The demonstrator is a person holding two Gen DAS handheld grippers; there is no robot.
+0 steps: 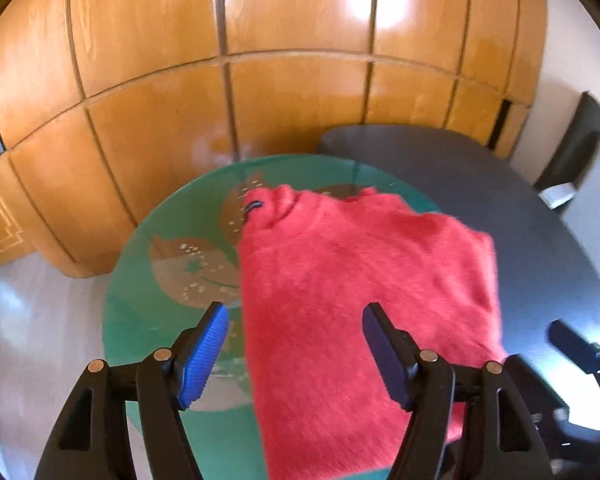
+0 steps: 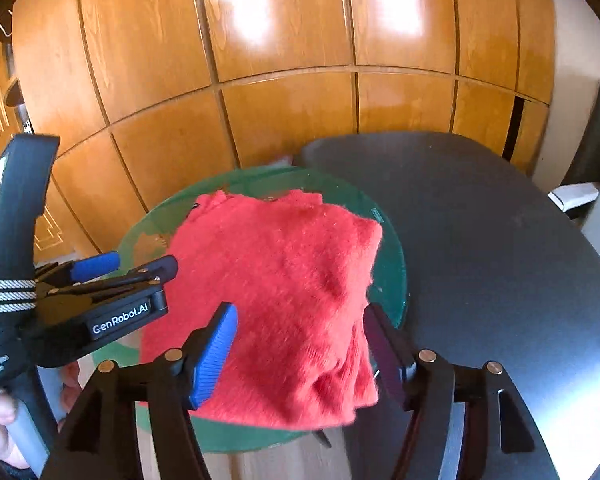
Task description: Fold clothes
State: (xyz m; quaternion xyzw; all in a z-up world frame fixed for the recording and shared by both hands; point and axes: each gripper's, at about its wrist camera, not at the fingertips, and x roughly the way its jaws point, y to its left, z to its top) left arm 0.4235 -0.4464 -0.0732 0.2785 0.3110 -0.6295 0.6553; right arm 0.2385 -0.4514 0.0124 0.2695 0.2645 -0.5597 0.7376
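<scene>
A red fuzzy sweater (image 1: 348, 288) lies folded on a round green glass table (image 1: 148, 320); it also shows in the right wrist view (image 2: 284, 280), with its near edge hanging over the rim. My left gripper (image 1: 296, 352) is open above the sweater's near left part and holds nothing. It appears from the side in the right wrist view (image 2: 128, 266), at the sweater's left edge. My right gripper (image 2: 300, 348) is open above the sweater's near right corner and holds nothing. Its black body shows in the left wrist view (image 1: 580, 360).
A dark round table (image 2: 500, 260) adjoins the green table (image 2: 392, 288) on the right. Orange wooden cabinet doors (image 2: 284, 112) stand close behind both. A dark chair (image 2: 596, 136) and a white object (image 2: 572, 196) are at the far right. Pale floor (image 1: 40, 320) lies to the left.
</scene>
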